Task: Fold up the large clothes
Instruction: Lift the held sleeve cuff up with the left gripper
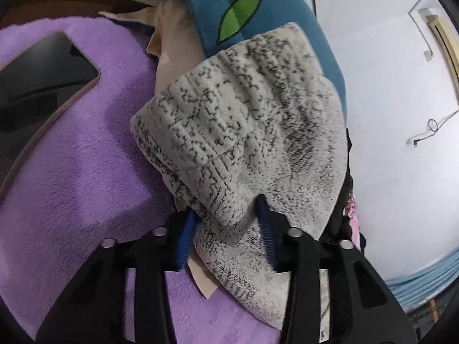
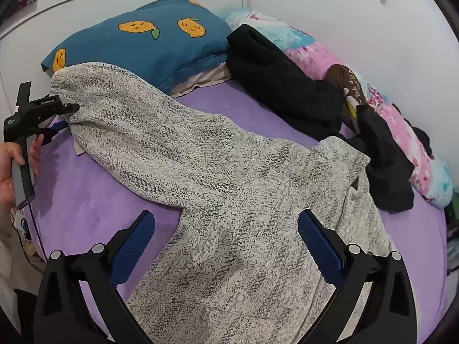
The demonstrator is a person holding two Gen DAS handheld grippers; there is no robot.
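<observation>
The grey-and-white speckled sweater (image 2: 229,200) lies spread across the purple bed blanket (image 2: 86,200), its sleeve stretching toward the blue mango-print pillow (image 2: 137,43). Left tongs (image 1: 226,229) are clamped on that sleeve's cuff end (image 1: 229,132), knit bunched between the 2 blue pads. A hand (image 2: 11,163) grips the left handle beside the sleeve. Right tongs (image 2: 226,243) hang spread wide above the sweater's body, nothing between the pads. Black garments (image 2: 287,91) sit beyond the sweater, against a pink floral quilt (image 2: 401,132). A dark phone (image 1: 43,68) rests on the blanket beside the cuff.
</observation>
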